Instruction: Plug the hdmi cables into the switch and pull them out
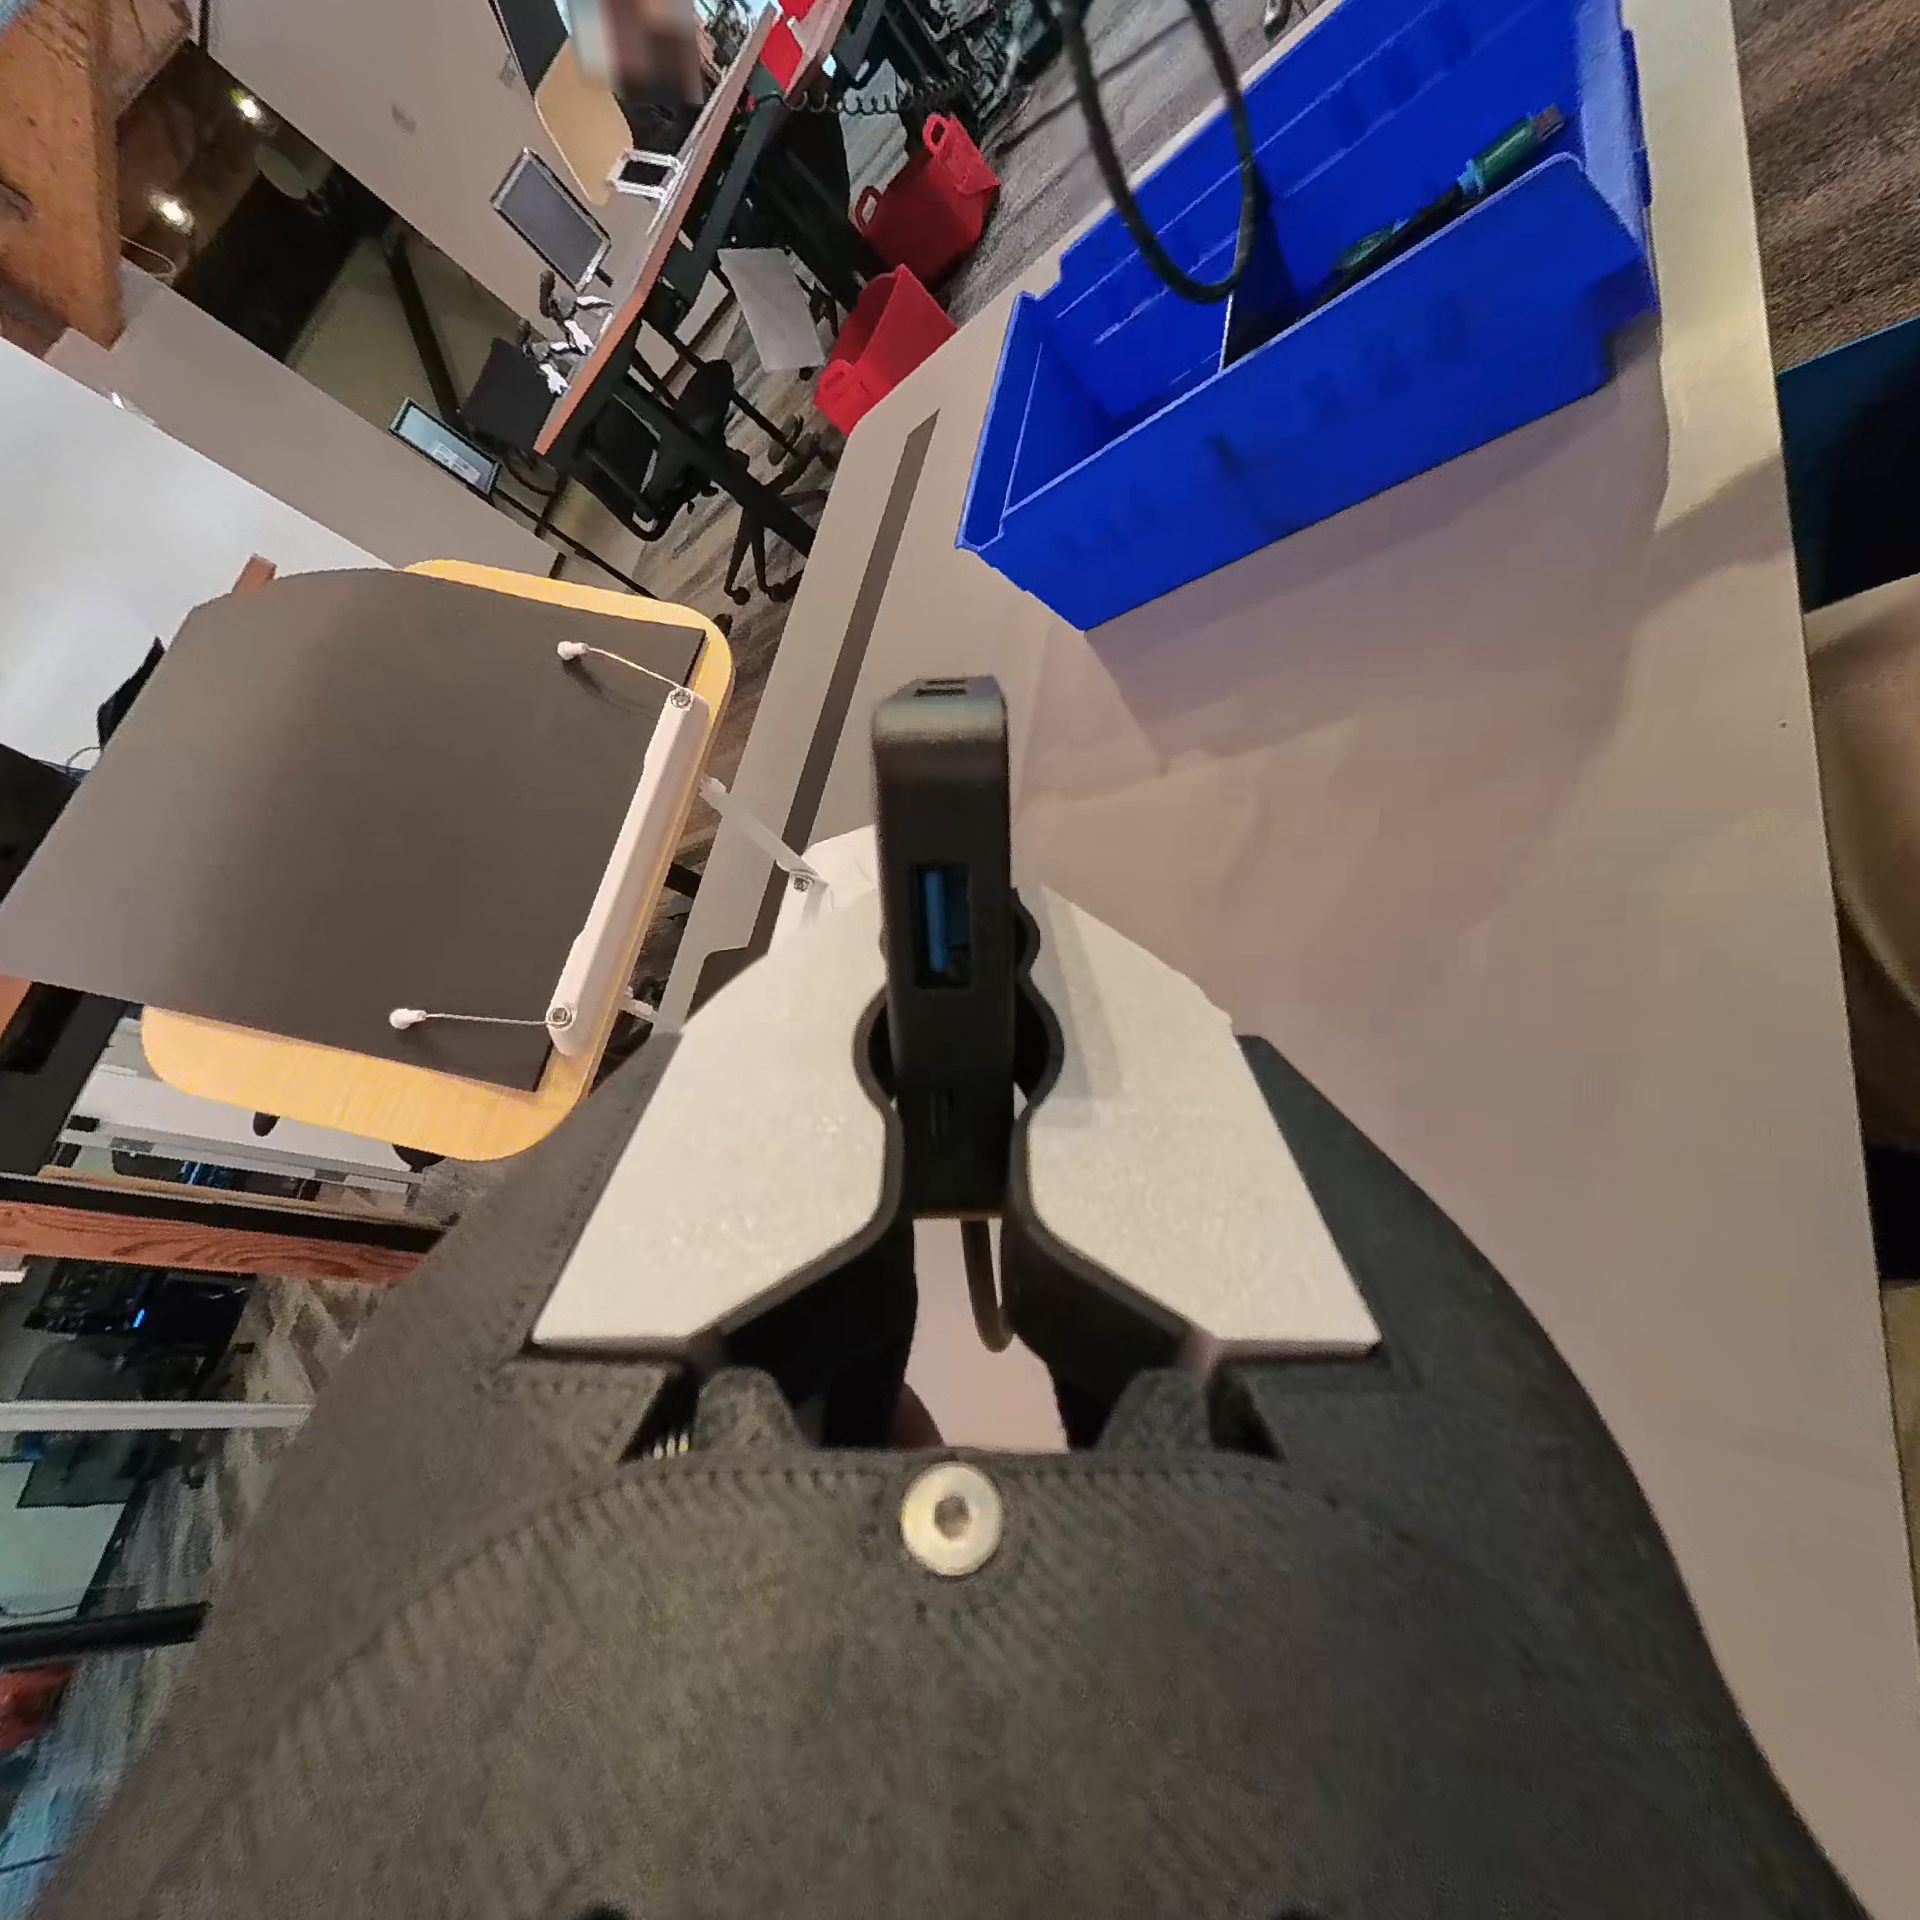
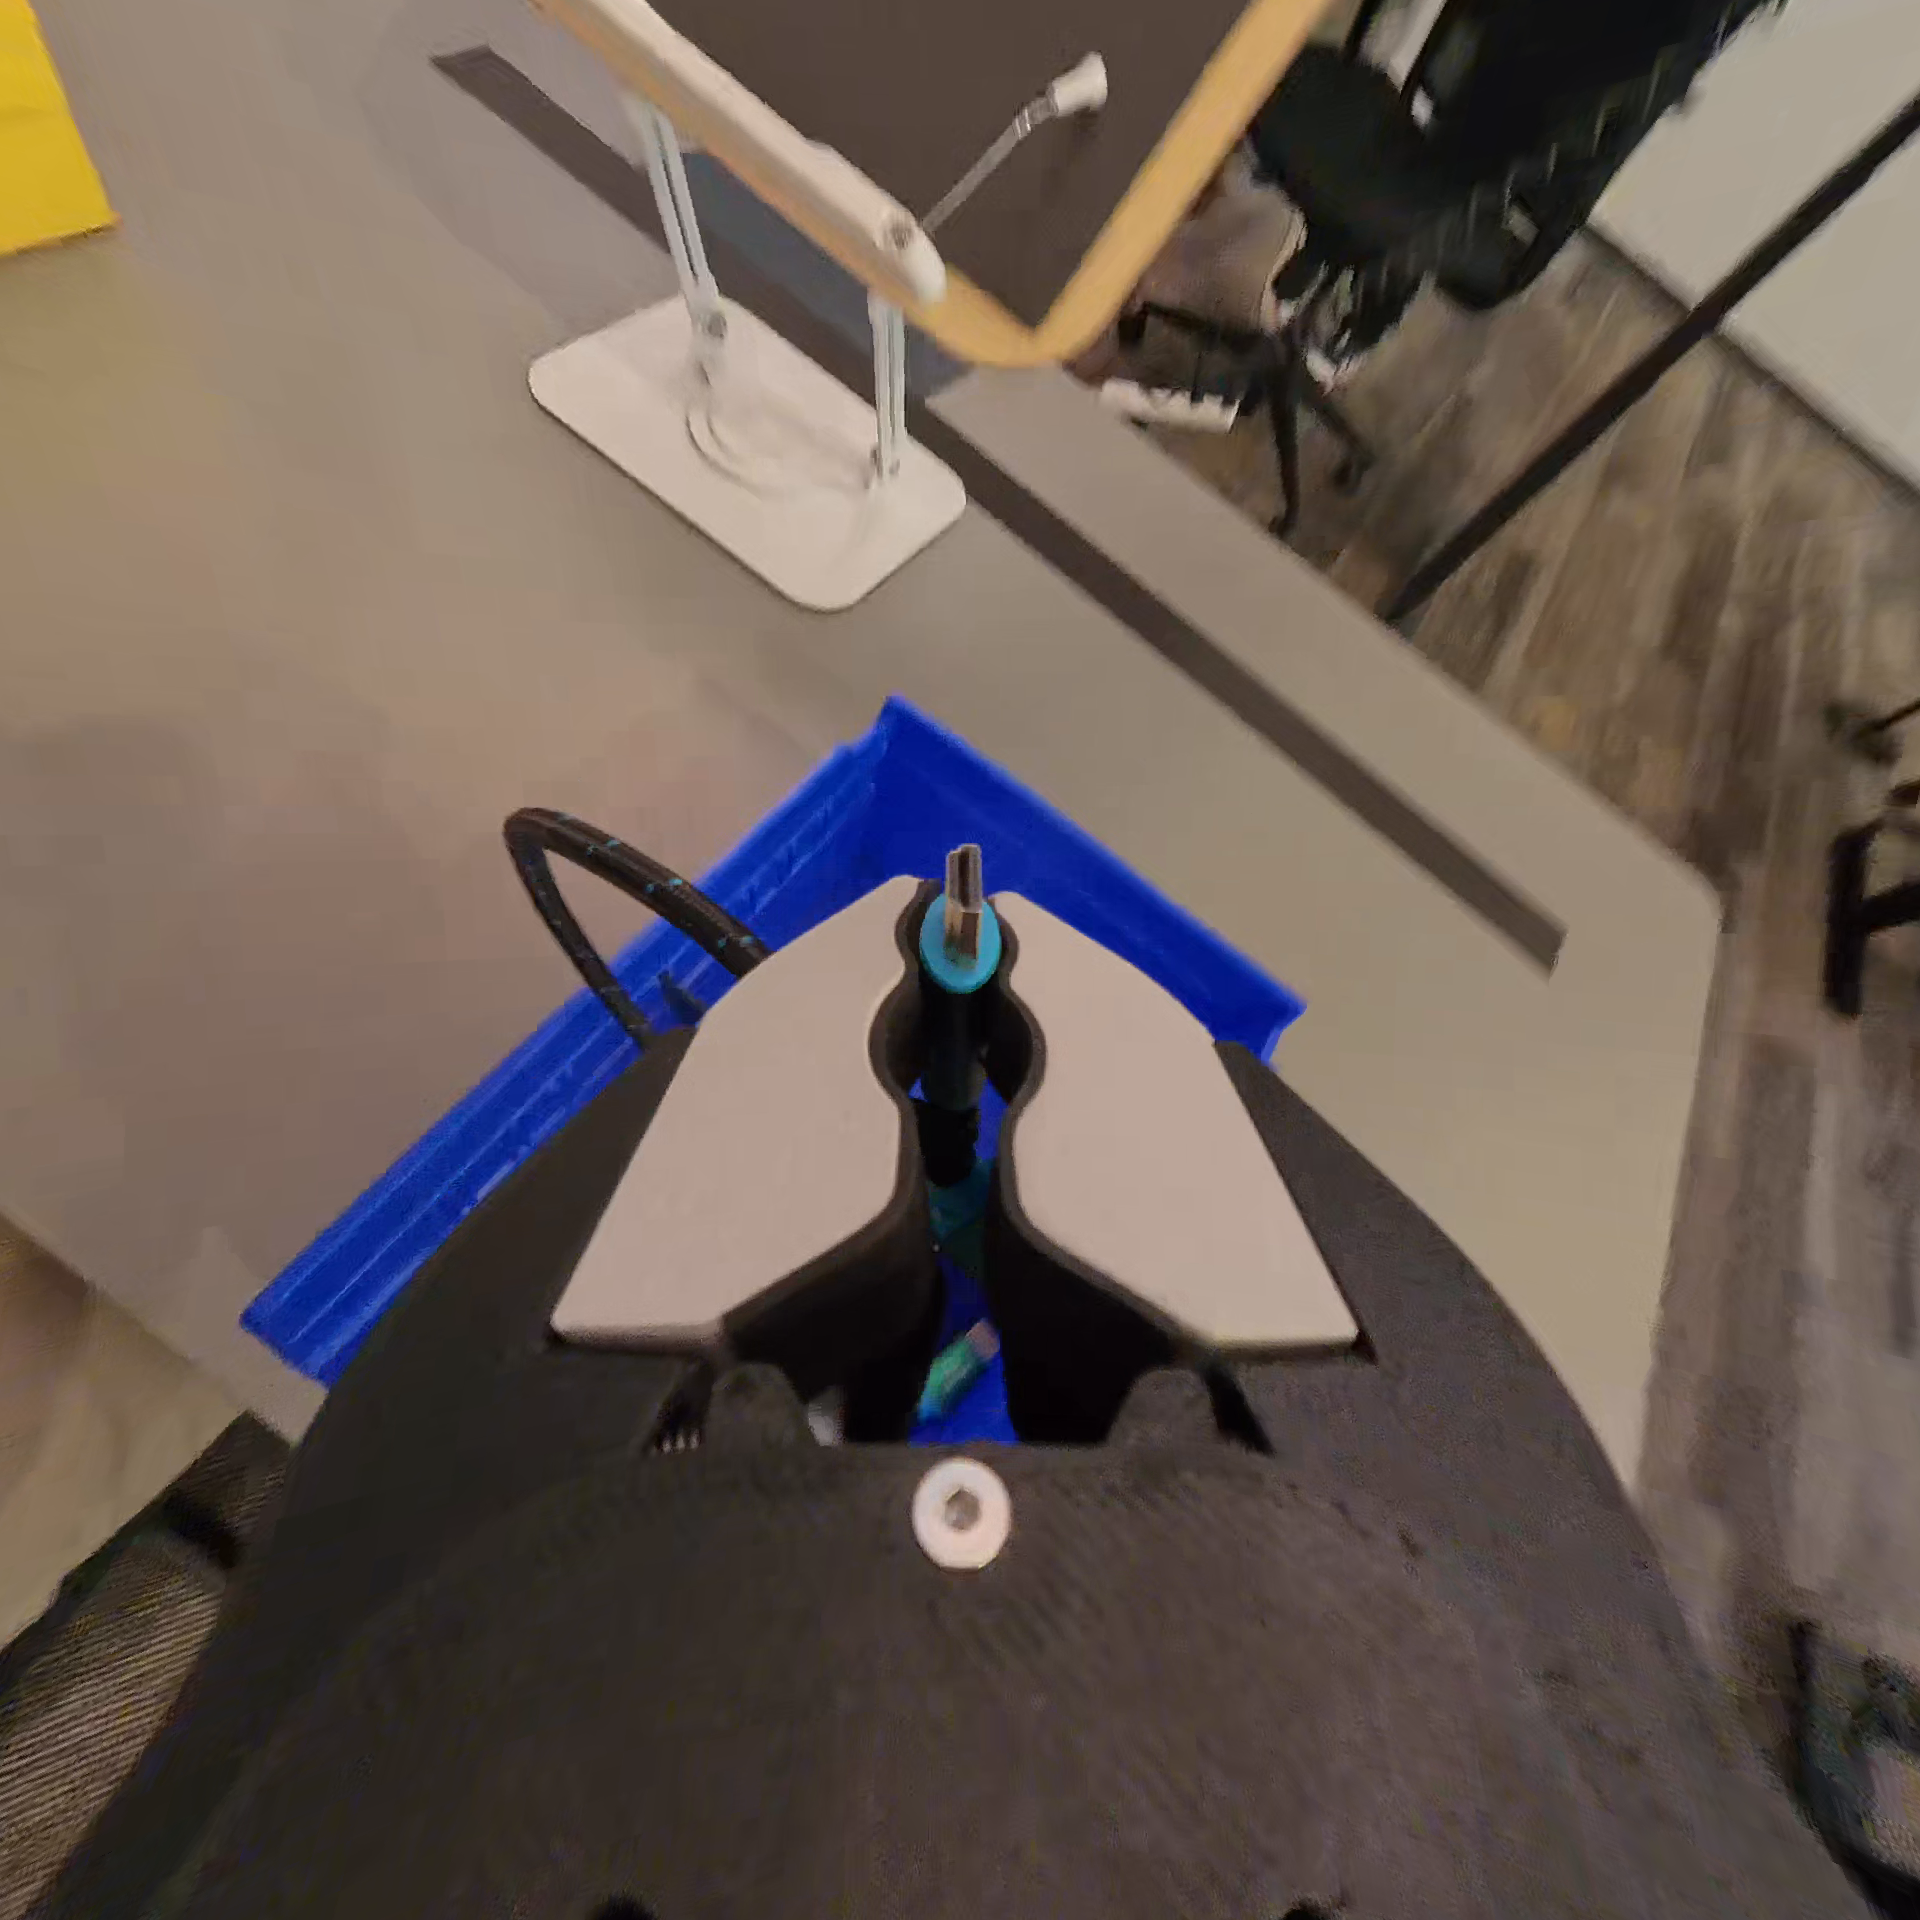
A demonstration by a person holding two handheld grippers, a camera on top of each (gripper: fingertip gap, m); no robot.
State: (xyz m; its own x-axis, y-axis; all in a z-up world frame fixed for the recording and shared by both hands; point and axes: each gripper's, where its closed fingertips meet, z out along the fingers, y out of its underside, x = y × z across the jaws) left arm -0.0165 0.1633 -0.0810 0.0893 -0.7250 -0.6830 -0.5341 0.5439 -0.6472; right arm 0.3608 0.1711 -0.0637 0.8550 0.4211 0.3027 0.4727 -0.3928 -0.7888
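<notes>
Left tongs (image 1: pixel 943 1039) clench switch (image 1: pixel 940 883); right tongs (image 2: pixel 954 997) clench cable (image 2: pixel 948 1049) plug-forward. Plugging step: you next line plug to port.

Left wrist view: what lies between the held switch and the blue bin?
Only bare grey tabletop separates the switch from the blue bin; the left wrist view shows it.

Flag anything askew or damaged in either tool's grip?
Nothing stands out. Left tool clamps the black switch straight; right tool holds the HDMI cable, plug forward, over the blue bin.
</notes>
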